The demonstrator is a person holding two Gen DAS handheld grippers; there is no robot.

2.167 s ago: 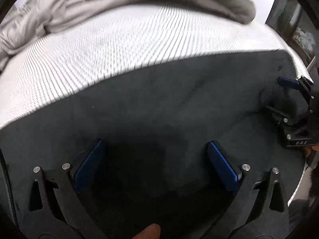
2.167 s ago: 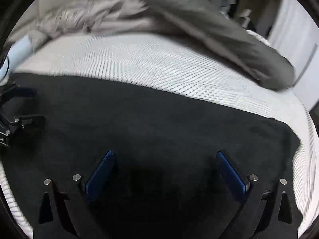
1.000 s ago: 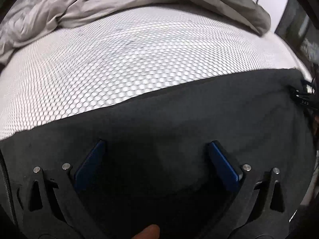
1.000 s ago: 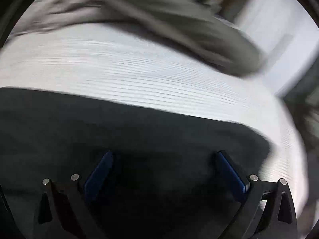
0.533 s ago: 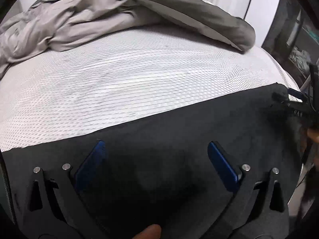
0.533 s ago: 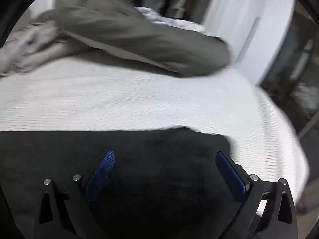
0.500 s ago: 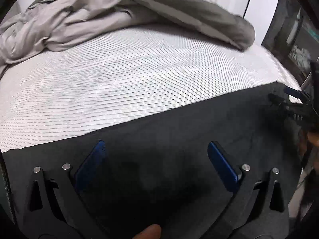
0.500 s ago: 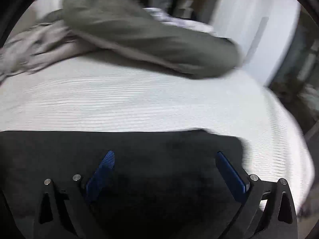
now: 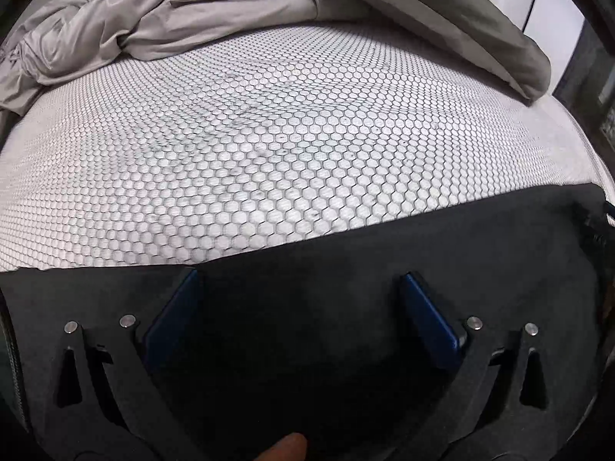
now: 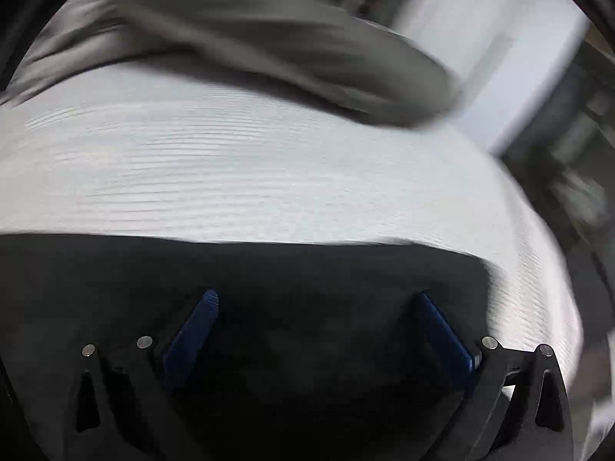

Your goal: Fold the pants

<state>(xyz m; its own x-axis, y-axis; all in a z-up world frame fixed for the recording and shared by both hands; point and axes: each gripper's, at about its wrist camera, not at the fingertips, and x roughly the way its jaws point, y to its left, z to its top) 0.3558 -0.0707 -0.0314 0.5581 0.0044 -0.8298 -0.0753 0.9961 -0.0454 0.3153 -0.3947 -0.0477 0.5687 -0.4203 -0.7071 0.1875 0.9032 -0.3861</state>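
Observation:
Black pants (image 9: 346, 253) lie flat across the near edge of a white honeycomb-patterned mattress (image 9: 269, 134). My left gripper (image 9: 300, 280) hovers low over the dark cloth, open, its blue pads (image 9: 173, 319) wide apart with only fabric below them. In the right wrist view the pants (image 10: 269, 280) fill the lower half, their right end stopping near the mattress (image 10: 269, 161) side. My right gripper (image 10: 315, 299) is open over that end, with nothing between its blue pads (image 10: 192, 330). This view is blurred by motion.
A crumpled grey duvet (image 9: 230, 11) is heaped along the far side of the bed; its olive fold (image 10: 288, 50) reaches toward the right corner. A fingertip (image 9: 288, 449) shows at the bottom edge. Dark furniture (image 9: 592, 69) stands past the bed's right side.
Both grippers stayed open. The left view has drawn back, so less of the pants shows ahead. The right gripper, earlier visible at the right edge, has left that view and keeps swinging.

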